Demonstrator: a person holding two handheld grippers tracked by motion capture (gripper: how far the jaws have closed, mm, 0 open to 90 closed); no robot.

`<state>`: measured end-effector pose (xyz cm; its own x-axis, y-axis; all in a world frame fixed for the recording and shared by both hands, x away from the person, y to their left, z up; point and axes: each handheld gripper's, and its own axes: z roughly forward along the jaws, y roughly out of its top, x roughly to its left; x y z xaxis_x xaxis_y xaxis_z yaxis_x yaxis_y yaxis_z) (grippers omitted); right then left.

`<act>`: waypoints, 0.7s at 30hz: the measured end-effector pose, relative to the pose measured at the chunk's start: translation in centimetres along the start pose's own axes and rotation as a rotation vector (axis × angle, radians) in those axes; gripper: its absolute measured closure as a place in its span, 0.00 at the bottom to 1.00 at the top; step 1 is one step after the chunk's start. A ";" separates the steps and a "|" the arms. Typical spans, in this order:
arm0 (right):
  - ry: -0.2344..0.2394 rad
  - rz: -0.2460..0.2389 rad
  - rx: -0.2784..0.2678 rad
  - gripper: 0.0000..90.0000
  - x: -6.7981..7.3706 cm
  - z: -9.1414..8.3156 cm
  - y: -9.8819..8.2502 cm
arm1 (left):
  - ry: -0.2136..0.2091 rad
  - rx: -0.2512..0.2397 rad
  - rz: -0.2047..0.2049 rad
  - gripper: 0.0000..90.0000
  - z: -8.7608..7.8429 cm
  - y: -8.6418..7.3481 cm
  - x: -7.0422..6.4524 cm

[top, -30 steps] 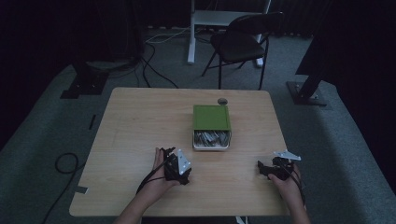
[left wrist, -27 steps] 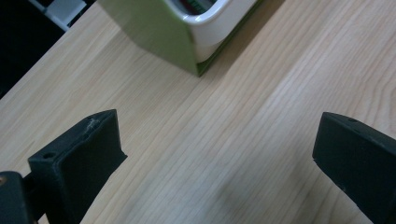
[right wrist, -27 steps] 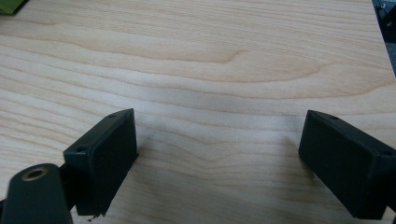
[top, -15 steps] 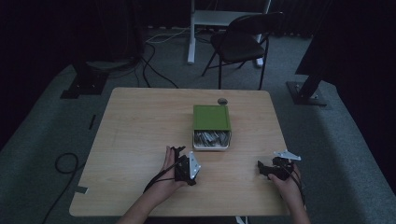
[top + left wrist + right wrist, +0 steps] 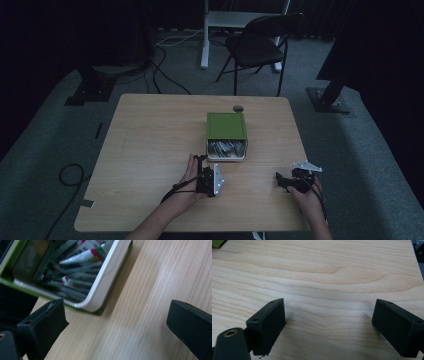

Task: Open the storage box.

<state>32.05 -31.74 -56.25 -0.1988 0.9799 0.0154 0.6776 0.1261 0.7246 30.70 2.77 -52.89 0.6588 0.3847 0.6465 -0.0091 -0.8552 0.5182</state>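
High view: a light wooden worktop carries a green box, its white inner tray slid out toward the person and filled with small tubes. A small round dark object lies just beyond the box. The left tongs sit just beside the tray's near left corner, held in the left hand. The right tongs rest well apart from the box, near the right edge, held in the right hand. A dark folding chair stands behind the worktop.

Left gripper view: jaws spread wide, nothing between them. The tray's rounded white corner lies just ahead, tubes inside, some white with red and green marking.

Right gripper view: jaws spread wide over bare wood, gripping nothing.
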 end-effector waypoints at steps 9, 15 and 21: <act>0.000 0.000 0.000 0.12 0.0 0.0 0.0 | 0.023 -0.003 0.102 0.20 0.7 0.8 -0.3; 0.000 0.000 0.000 0.12 0.0 0.0 0.0 | 0.087 0.027 0.185 0.39 1.4 0.8 0.0; 0.000 0.000 0.000 0.12 0.0 0.0 0.0 | 0.106 0.031 0.254 0.53 2.1 0.6 0.0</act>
<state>32.05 -31.75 -56.25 -0.1987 0.9799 0.0157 0.6776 0.1258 0.7246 32.27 1.58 -53.75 0.5562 0.1890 0.8093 -0.1400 -0.9386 0.3154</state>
